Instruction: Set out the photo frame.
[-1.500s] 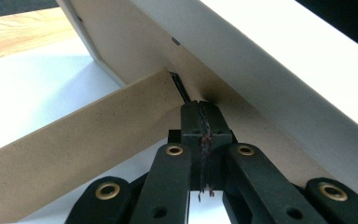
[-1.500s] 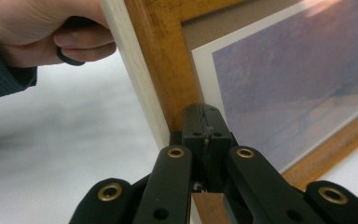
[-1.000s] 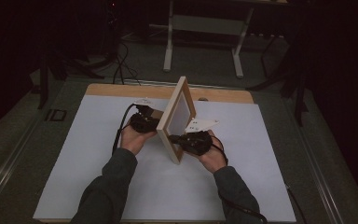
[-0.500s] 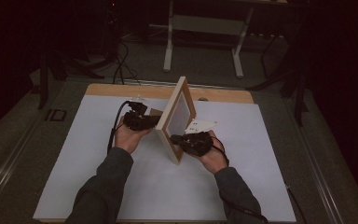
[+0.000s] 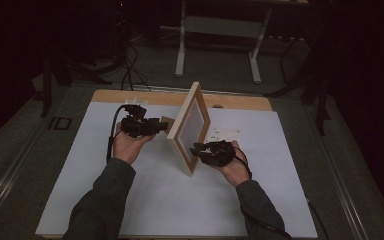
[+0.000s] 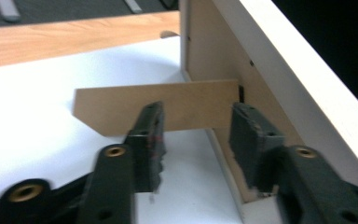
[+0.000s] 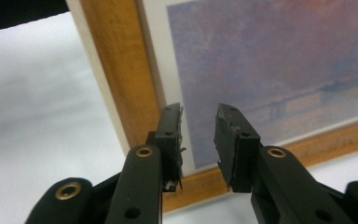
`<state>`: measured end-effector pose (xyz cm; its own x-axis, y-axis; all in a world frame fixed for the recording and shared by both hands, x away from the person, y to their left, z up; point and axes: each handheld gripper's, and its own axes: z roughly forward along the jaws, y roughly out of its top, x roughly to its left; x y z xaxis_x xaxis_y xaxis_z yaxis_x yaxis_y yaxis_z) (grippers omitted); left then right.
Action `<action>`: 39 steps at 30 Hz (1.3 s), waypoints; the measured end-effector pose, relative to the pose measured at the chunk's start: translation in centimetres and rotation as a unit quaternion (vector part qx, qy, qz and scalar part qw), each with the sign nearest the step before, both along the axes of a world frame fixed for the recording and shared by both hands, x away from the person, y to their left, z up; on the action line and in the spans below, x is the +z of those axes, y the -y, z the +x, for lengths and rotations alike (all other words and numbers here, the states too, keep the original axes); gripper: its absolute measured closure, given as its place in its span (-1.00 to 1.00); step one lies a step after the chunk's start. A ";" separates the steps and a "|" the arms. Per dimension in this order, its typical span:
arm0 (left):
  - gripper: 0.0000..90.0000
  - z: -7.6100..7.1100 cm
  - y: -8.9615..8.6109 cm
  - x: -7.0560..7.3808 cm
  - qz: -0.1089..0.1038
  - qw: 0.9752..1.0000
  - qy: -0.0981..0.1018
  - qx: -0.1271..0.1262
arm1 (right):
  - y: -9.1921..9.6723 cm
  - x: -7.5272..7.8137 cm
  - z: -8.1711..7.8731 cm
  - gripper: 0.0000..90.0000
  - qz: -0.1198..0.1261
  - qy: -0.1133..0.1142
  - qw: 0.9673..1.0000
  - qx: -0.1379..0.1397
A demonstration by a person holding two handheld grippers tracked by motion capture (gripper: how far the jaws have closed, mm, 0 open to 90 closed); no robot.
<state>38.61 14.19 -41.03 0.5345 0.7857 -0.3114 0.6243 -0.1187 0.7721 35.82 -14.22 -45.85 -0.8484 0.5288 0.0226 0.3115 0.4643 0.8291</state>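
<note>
High view: fixed camera above near edge of table, facing forward and down; whole white top, far wooden edge, floor beyond in frame; distant.
Left gripper view: camera on left gripper, looking along own jaws at back of picture frame and its brown stand flap; very near.
Right gripper view: camera on right gripper, facing frame's glazed front; very near.
Shared: frame standing mid-table; both gripper views meet it from opposite faces.
</note>
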 end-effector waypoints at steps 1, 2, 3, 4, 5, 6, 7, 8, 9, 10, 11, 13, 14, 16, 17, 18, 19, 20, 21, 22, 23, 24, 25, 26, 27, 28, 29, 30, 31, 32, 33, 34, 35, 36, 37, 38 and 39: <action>0.14 -0.1 0.0 0.2 0.003 1.000 0.002 0.004 | 0.2 0.0 0.0 0.56 0.000 -0.002 1.000 -0.003; 0.11 -0.2 0.0 0.3 0.005 1.000 0.004 0.006 | 0.3 -0.1 0.1 0.56 0.000 -0.003 1.000 -0.005; 0.10 -0.2 -0.1 0.5 0.007 1.000 0.007 0.006 | 0.4 -0.2 0.1 0.56 -0.001 -0.003 1.000 -0.007; 0.09 -0.3 0.0 0.7 0.008 1.000 0.010 0.006 | 0.6 -0.2 0.1 0.55 -0.002 -0.005 1.000 -0.010; 0.09 -0.4 0.0 0.8 0.010 1.000 0.012 0.004 | 0.7 -0.3 0.2 0.55 -0.003 -0.006 1.000 -0.013; 0.10 -0.5 0.0 1.0 0.010 1.000 0.014 0.002 | 0.8 -0.4 0.2 0.54 -0.002 -0.007 1.000 -0.015; 0.10 -0.6 0.0 1.1 0.008 1.000 0.015 0.002 | 0.9 -0.4 0.2 0.53 -0.003 -0.008 1.000 -0.017; 0.10 -0.7 0.0 1.3 0.004 1.000 0.015 -0.001 | 0.9 -0.5 0.3 0.52 -0.002 -0.009 1.000 -0.019; 0.10 -0.8 -0.1 1.4 0.000 1.000 0.015 -0.001 | 1.0 -0.6 0.3 0.52 -0.003 -0.011 1.000 -0.021; 0.11 -0.9 -0.1 1.5 -0.006 1.000 0.017 0.000 | 1.1 -0.7 0.3 0.52 -0.003 -0.011 1.000 -0.023; 0.11 -1.0 -0.2 1.7 -0.013 1.000 0.015 -0.003 | 1.2 -0.8 0.3 0.52 -0.003 -0.011 1.000 -0.024; 0.11 -1.3 -0.3 2.0 -0.026 1.000 0.014 -0.009 | 1.4 -0.9 0.3 0.51 -0.006 -0.013 1.000 -0.026; 0.11 -1.4 -0.3 2.2 -0.033 0.999 0.014 -0.010 | 1.4 -0.9 0.3 0.51 -0.006 -0.012 1.000 -0.028; 0.09 -1.8 -0.3 2.5 -0.043 0.999 0.016 -0.013 | 1.6 -1.0 0.3 0.51 -0.010 -0.011 0.999 -0.032; 0.09 -2.0 -0.2 2.7 -0.045 0.999 0.019 -0.017 | 1.6 -1.0 0.3 0.51 -0.008 -0.013 0.999 -0.032; 0.07 -2.3 -0.1 2.8 -0.045 0.999 0.022 -0.019 | 1.7 -1.1 0.3 0.51 -0.010 -0.012 0.999 -0.032; 0.06 -2.4 0.1 2.9 -0.047 0.998 0.026 -0.020 | 1.7 -1.1 0.3 0.50 -0.010 -0.013 0.999 -0.034; 0.05 -2.6 0.2 3.0 -0.047 0.998 0.027 -0.022 | 1.8 -1.1 0.3 0.50 -0.010 -0.014 0.999 -0.035; 0.05 -2.8 0.3 3.1 -0.048 0.998 0.028 -0.024 | 1.8 -1.1 0.3 0.50 -0.010 -0.015 0.999 -0.036; 0.03 -2.9 0.5 3.2 -0.048 0.998 0.029 -0.025 | 1.8 -1.2 0.4 0.50 -0.009 -0.014 0.999 -0.037; 0.02 -3.0 0.6 3.2 -0.048 0.998 0.030 -0.028 | 1.9 -1.2 0.4 0.50 -0.009 -0.014 0.999 -0.037; 0.02 -3.1 0.7 3.2 -0.047 0.998 0.030 -0.030 | 1.9 -1.2 0.3 0.50 -0.009 -0.016 0.999 -0.039; 0.00 -3.2 0.9 3.2 -0.046 0.998 0.029 -0.031 | 2.0 -1.3 0.3 0.50 -0.008 -0.016 0.999 -0.039; -0.01 -3.2 1.1 3.2 -0.042 0.998 0.029 -0.034 | 2.0 -1.3 0.4 0.50 -0.008 -0.016 0.999 -0.040; -0.02 -3.3 1.2 3.2 -0.039 0.998 0.028 -0.036 | 2.0 -1.3 0.4 0.50 -0.009 -0.016 0.999 -0.040; -0.02 -3.4 1.4 3.1 -0.035 0.998 0.030 -0.036 | 2.0 -1.3 0.4 0.50 -0.009 -0.016 0.999 -0.040; -0.03 -3.5 1.6 3.1 -0.032 0.998 0.030 -0.036 | 2.1 -1.3 0.3 0.50 -0.009 -0.017 0.999 -0.041; -0.04 -3.5 1.8 3.1 -0.032 0.998 0.029 -0.039 | 2.1 -1.3 0.3 0.50 -0.010 -0.017 0.999 -0.041; -0.05 -3.6 2.0 3.1 -0.029 0.998 0.030 -0.041 | 2.2 -1.3 0.3 0.50 -0.009 -0.018 0.999 -0.041; -0.07 -3.7 2.2 3.0 -0.023 0.998 0.031 -0.043 | 2.2 -1.3 0.4 0.50 -0.008 -0.017 0.999 -0.042; -0.08 -3.8 2.5 3.0 -0.021 0.998 0.032 -0.043 | 2.2 -1.3 0.4 0.50 -0.009 -0.017 0.999 -0.042; -0.10 -3.9 2.8 2.9 -0.017 0.998 0.032 -0.044 | 2.3 -1.3 0.4 0.50 -0.008 -0.017 0.999 -0.043; -0.12 -4.0 3.0 2.8 -0.013 0.998 0.035 -0.044 | 2.3 -1.3 0.4 0.50 -0.008 -0.017 0.999 -0.043; -0.13 -4.1 3.2 2.7 -0.010 0.998 0.036 -0.042 | 2.4 -1.3 0.4 0.50 -0.008 -0.018 0.999 -0.044; -0.14 -4.2 3.4 2.5 -0.006 0.999 0.037 -0.040 | 2.4 -1.3 0.4 0.50 -0.008 -0.019 0.999 -0.044; -0.14 -4.2 3.6 2.4 -0.001 0.998 0.038 -0.040 | 2.5 -1.3 0.4 0.50 -0.007 -0.018 0.999 -0.045; -0.14 -4.2 3.8 2.1 0.004 0.999 0.039 -0.037 | 2.5 -1.3 0.4 0.50 -0.008 -0.018 0.999 -0.045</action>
